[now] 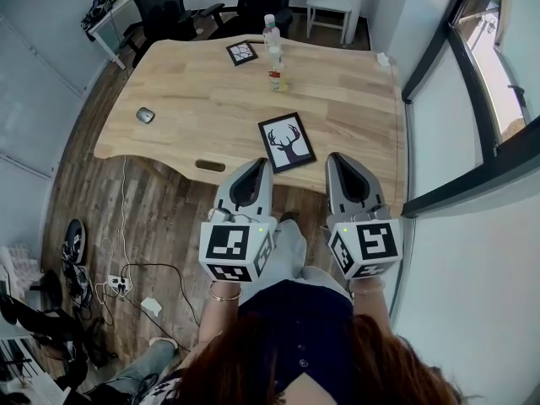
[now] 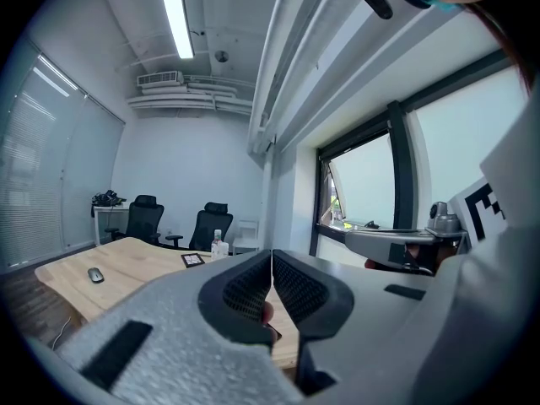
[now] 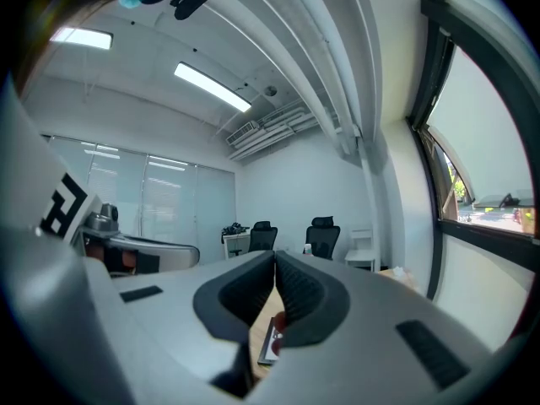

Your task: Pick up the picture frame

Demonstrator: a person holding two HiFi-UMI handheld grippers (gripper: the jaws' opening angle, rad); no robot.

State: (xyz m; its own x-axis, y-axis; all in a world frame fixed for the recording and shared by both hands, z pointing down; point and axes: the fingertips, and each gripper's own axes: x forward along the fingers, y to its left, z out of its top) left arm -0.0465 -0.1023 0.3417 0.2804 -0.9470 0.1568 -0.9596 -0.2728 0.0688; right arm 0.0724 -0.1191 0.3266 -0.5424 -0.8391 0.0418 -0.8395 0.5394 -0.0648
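The picture frame [image 1: 285, 142], black with a deer silhouette on white, lies flat near the front edge of the wooden table [image 1: 194, 99]. Both grippers hover side by side just short of that edge, pointing roughly level toward the table. My left gripper [image 1: 259, 167] is shut and empty, its tips just below the frame's near left corner. My right gripper [image 1: 337, 160] is also shut and empty, to the right of the frame. In the left gripper view the jaws [image 2: 272, 264] meet. In the right gripper view the jaws [image 3: 275, 267] meet, and a sliver of the frame [image 3: 270, 342] shows beneath them.
A second small frame [image 1: 242, 53] lies at the table's far side. A clear bottle [image 1: 271, 32] and a smaller bottle [image 1: 277, 76] stand mid-table, and a mouse [image 1: 145, 115] sits at the left. Black office chairs [image 1: 164, 2] stand behind; a window wall [image 1: 472, 83] runs along the right.
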